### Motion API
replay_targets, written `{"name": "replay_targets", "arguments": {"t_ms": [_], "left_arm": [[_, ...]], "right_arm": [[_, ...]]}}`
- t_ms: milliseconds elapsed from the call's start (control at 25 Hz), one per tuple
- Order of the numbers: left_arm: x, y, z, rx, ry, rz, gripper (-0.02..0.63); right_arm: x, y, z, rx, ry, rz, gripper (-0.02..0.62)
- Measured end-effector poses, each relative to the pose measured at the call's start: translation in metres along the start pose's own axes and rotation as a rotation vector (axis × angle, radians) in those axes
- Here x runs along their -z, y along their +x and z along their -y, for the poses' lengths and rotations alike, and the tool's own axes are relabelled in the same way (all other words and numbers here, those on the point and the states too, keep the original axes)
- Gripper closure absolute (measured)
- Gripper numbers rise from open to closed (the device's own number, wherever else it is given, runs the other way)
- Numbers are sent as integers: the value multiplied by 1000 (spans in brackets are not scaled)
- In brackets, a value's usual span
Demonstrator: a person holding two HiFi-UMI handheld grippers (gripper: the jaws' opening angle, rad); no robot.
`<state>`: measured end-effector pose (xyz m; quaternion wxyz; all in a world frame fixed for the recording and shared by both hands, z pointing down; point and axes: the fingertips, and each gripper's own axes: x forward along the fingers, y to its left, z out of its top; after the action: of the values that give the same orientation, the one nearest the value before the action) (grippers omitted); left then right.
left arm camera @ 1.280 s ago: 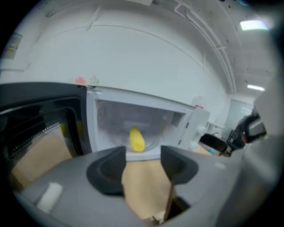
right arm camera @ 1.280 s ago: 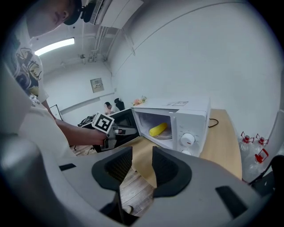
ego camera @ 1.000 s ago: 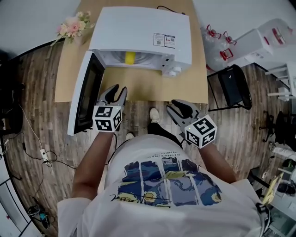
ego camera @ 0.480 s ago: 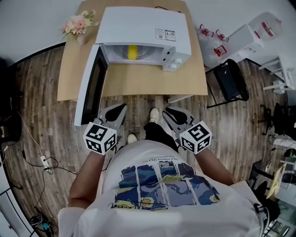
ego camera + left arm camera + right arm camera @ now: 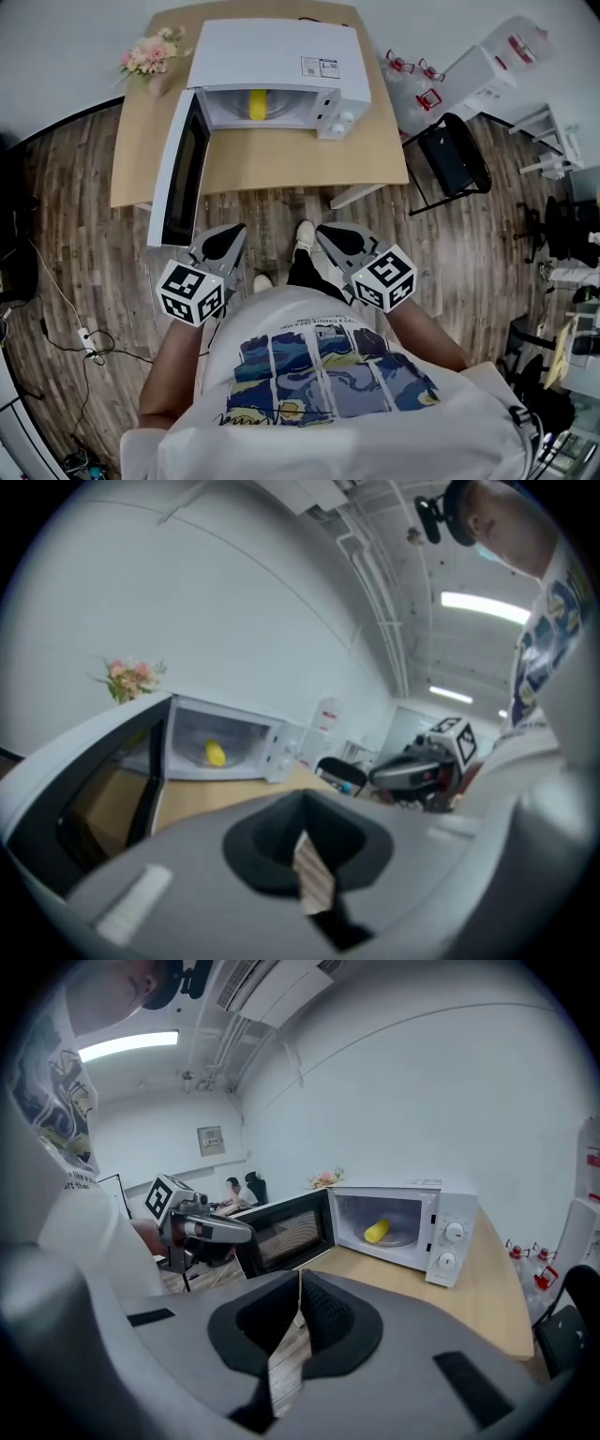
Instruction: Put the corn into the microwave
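Your 2 claws, the left gripper (image 5: 232,232) and the right gripper (image 5: 328,234), each have their jaws pressed together with nothing between them, side by side near your torso above the wooden floor (image 5: 84,216). Well apart ahead, the microwave (image 5: 272,52) stands on the table (image 5: 281,164), its door (image 5: 178,169) open leftward. The corn (image 5: 255,104) lies inside.

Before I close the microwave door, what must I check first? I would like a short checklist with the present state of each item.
1. Corn lies fully inside the microwave: ok.
2. Door stands wide open, nothing in its swing path: ok.
3. Left gripper shut and empty: ok.
4. Right gripper shut and empty: ok.
5. Door within reach from here: cannot tell.
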<state>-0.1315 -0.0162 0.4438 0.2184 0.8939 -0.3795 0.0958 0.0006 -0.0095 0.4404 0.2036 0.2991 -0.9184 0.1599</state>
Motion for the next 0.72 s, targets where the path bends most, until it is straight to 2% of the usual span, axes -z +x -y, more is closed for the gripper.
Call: {"name": "replay_targets", "arguments": {"t_ms": [360, 720], "left_arm": [[6, -15, 14, 20, 6, 20, 598], [14, -30, 14, -4, -3, 21, 598]], "right_arm": [[9, -6, -23, 1, -23, -20, 584], [5, -1, -36, -22, -60, -19, 586]]}}
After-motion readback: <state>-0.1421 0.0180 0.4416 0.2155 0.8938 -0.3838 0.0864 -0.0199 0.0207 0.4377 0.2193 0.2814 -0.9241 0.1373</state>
